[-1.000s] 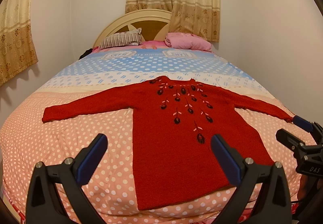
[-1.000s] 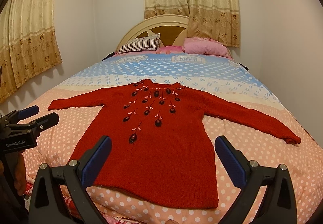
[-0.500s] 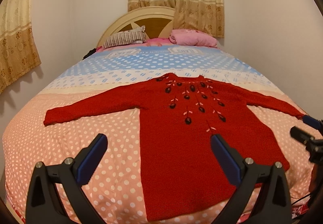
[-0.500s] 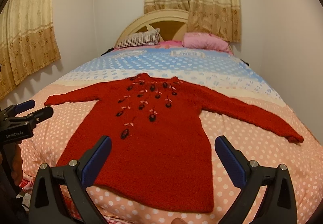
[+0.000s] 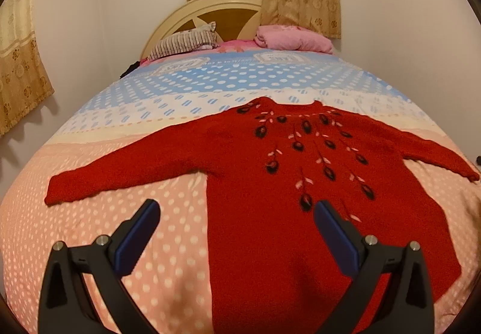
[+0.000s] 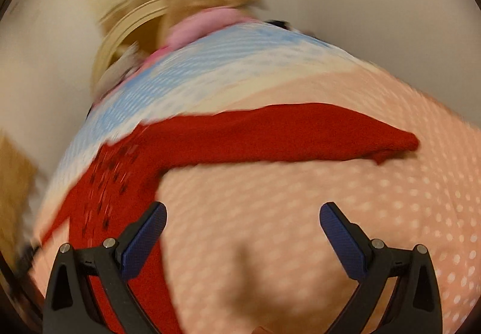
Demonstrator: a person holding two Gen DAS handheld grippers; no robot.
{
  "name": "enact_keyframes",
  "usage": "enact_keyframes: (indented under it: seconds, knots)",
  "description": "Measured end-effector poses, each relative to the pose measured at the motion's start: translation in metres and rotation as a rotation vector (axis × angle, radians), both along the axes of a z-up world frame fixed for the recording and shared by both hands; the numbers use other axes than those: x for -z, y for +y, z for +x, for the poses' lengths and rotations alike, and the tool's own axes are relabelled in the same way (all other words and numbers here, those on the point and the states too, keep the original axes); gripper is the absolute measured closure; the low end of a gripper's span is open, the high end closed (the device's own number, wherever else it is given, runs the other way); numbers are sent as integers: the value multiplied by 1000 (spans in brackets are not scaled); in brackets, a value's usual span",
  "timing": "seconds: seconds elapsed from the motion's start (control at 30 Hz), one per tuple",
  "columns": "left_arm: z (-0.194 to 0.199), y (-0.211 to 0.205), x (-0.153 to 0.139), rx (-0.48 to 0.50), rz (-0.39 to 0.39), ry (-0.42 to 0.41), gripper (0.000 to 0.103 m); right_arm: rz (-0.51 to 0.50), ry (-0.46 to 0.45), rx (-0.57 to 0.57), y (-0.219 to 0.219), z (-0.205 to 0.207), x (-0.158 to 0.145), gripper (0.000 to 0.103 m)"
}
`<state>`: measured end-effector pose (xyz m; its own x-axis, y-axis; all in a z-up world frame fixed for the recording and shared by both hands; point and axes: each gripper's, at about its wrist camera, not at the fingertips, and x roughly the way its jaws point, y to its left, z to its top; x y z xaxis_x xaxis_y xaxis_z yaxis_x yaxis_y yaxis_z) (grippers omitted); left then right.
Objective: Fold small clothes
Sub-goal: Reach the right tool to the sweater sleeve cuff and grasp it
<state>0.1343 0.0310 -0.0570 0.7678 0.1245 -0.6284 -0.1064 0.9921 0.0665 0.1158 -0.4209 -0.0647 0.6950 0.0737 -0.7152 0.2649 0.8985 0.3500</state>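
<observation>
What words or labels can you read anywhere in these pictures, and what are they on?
None can be read.
The bedspread has two framed panels with lettering near the pillows, too small and blurred to read.
The red sweater shows only flower embroidery, no text.
The right wrist view is motion-blurred throughout.

The right gripper (image 6: 242, 237) has swung hard right, its view smeared with blur, and now faces the sweater's (image 5: 288, 183) right sleeve (image 6: 300, 132). The left gripper (image 5: 236, 231) has pushed in closer over the sweater's lower body, jaws wide as before.
</observation>
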Motion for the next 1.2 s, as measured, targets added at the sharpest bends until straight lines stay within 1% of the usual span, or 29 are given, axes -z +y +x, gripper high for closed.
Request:
enact_keyframes:
  seconds: [0.03,0.1,0.13,0.2,0.23,0.3,0.37,0.4,0.43,0.57,0.6,0.67,0.7,0.8,0.97,1.1,1.2]
  knots:
    - [6,0,2,-2,9,6,0,44,16,53,-23,5,5,13]
    - [20,1,6,-4,22,18,0,138,30,113,-58,12,14,24]
    - [26,1,8,-7,31,24,0,186,42,151,-76,15,20,27]
    - [40,3,12,-13,47,34,0,249,49,200,-97,21,30,29]
    - [47,4,15,-18,53,42,0,273,49,208,-103,23,33,33]
    - [57,5,19,-24,55,50,0,327,54,222,-113,30,43,37]
    - [68,8,25,-34,58,63,0,359,61,237,-120,35,51,38]
    - [72,9,28,-39,58,72,0,380,66,251,-125,39,57,41]
    - [75,10,30,-43,55,79,0,389,66,264,-126,41,60,47]
    - [80,14,39,-49,39,104,0,372,43,326,-135,51,62,57]
    - [80,15,41,-49,35,107,0,368,44,340,-137,53,62,62]
    - [79,17,43,-50,28,114,0,364,45,367,-146,58,65,78]
    - [78,19,44,-52,25,116,0,360,43,382,-150,59,66,92]
    - [78,25,46,-58,13,118,0,360,-10,392,-157,60,59,94]
    - [77,30,45,-67,-7,116,0,323,-63,369,-152,67,33,95]
    - [74,32,40,-67,-12,100,0,270,-98,354,-148,82,5,95]
    - [72,34,39,-69,-23,95,0,228,-137,315,-136,95,-25,96]
